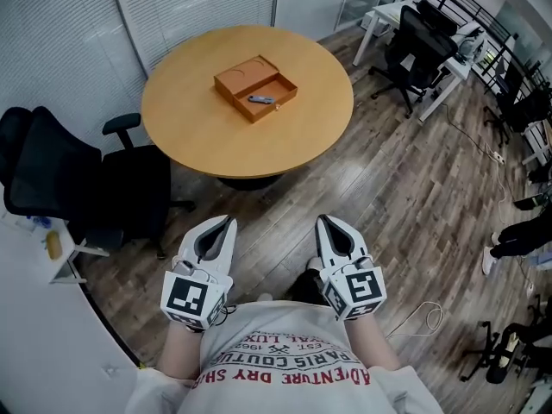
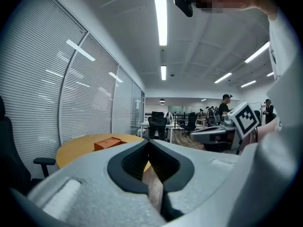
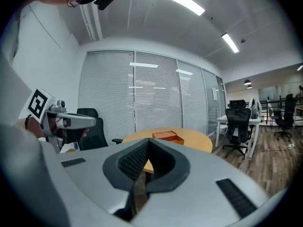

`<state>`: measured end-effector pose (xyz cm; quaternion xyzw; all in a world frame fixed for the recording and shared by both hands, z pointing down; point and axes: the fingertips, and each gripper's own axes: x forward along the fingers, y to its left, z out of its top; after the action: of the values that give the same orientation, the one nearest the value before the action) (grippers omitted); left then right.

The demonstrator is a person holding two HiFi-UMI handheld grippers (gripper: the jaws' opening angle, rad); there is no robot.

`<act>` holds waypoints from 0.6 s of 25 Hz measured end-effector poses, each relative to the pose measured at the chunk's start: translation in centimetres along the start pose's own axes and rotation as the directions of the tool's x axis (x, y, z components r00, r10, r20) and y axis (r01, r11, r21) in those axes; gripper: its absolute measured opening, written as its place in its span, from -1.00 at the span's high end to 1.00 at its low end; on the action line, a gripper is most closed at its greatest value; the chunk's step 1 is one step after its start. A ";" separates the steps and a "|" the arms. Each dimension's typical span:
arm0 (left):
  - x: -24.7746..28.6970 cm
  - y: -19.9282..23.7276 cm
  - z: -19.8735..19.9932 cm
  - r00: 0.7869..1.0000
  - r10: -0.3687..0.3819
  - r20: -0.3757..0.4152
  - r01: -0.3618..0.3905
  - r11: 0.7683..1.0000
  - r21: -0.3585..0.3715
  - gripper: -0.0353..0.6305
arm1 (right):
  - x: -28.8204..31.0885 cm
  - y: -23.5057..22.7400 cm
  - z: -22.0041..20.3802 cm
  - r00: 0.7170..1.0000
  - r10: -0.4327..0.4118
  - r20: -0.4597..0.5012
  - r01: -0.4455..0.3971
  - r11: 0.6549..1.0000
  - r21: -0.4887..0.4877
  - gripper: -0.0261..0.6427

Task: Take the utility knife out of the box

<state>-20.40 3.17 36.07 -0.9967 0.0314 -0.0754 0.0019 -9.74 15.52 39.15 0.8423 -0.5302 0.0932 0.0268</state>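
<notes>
An open orange box (image 1: 255, 87) lies on the round wooden table (image 1: 198, 136) well ahead of me, and the grey utility knife (image 1: 261, 99) rests inside its front compartment. My left gripper (image 1: 230, 221) and right gripper (image 1: 323, 220) are held side by side close to my body, above the floor and short of the table. Both are shut with nothing between the jaws. The left gripper view has the left gripper (image 2: 148, 141) shut and the box (image 2: 108, 143) far off on the table. The right gripper view likewise has the right gripper (image 3: 148, 141) shut, with the box (image 3: 168, 136) in the distance.
A black office chair (image 1: 78, 179) stands at the table's left, next to a white shelf (image 1: 52, 253). More black chairs (image 1: 414, 46) and white desks (image 1: 435, 80) fill the far right. A white cable (image 1: 423, 317) lies on the wooden floor at my right. Window blinds (image 1: 198, 7) run behind the table.
</notes>
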 end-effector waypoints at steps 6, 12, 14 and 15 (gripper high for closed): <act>5.1 1.9 -0.1 0.999 0.043 -0.004 -0.043 0.999 -0.010 0.91 | 4.9 -3.6 0.4 0.999 0.041 -0.001 -0.041 0.996 -0.077 0.90; 12.3 3.6 0.5 0.990 0.137 -0.018 -0.138 0.990 -0.041 0.91 | 11.0 -9.0 1.8 0.990 0.141 -0.023 -0.143 0.980 -0.136 0.90; 15.3 3.9 1.4 0.987 0.158 -0.012 -0.159 0.987 -0.040 0.91 | 13.4 -11.3 2.5 0.982 0.186 -0.044 -0.190 0.973 -0.129 0.90; 16.8 4.1 1.9 0.985 0.172 -0.009 -0.172 0.984 -0.036 0.91 | 14.7 -12.4 2.9 0.976 0.209 -0.053 -0.214 0.968 -0.131 0.90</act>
<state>-3.82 -1.98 36.65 -0.9899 0.1188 -0.0772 -0.0100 7.96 7.52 39.68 0.7751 -0.6216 0.0755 0.0846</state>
